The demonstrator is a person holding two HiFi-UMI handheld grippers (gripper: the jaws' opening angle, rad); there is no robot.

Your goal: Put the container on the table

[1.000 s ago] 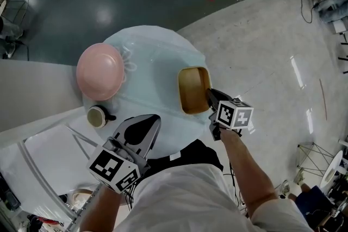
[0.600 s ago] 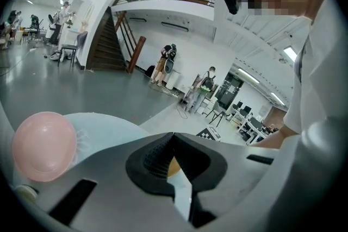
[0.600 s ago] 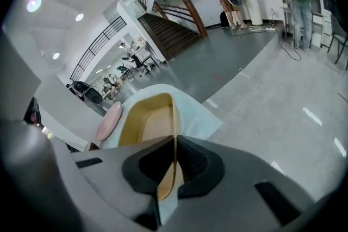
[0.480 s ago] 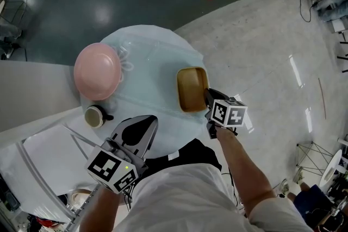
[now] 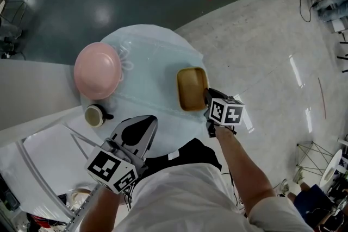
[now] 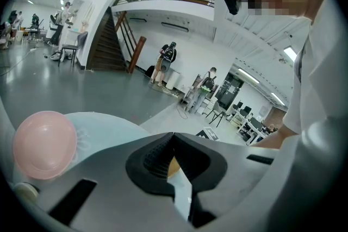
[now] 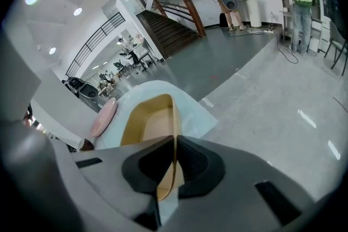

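Note:
A tan rectangular container (image 5: 192,88) (image 7: 155,122) is over the right side of the round table (image 5: 157,57) with its pale blue cloth; whether its base touches the cloth I cannot tell. My right gripper (image 5: 209,96) (image 7: 175,141) is shut on the container's near rim, which runs between the jaws. My left gripper (image 5: 151,119) (image 6: 174,136) hangs over the table's near edge, shut with nothing in it. In the left gripper view a sliver of the tan container shows behind the closed tips.
An upturned pink bowl (image 5: 98,70) (image 6: 44,144) sits on the table's left side, with a small cup (image 5: 96,116) just in front of it. White sheets (image 5: 49,155) lie at lower left beside a grey ledge (image 5: 32,95). People stand far off across the hall.
My right gripper has sunk a little with the container and drifted slightly left in the head view. The left gripper has stayed put.

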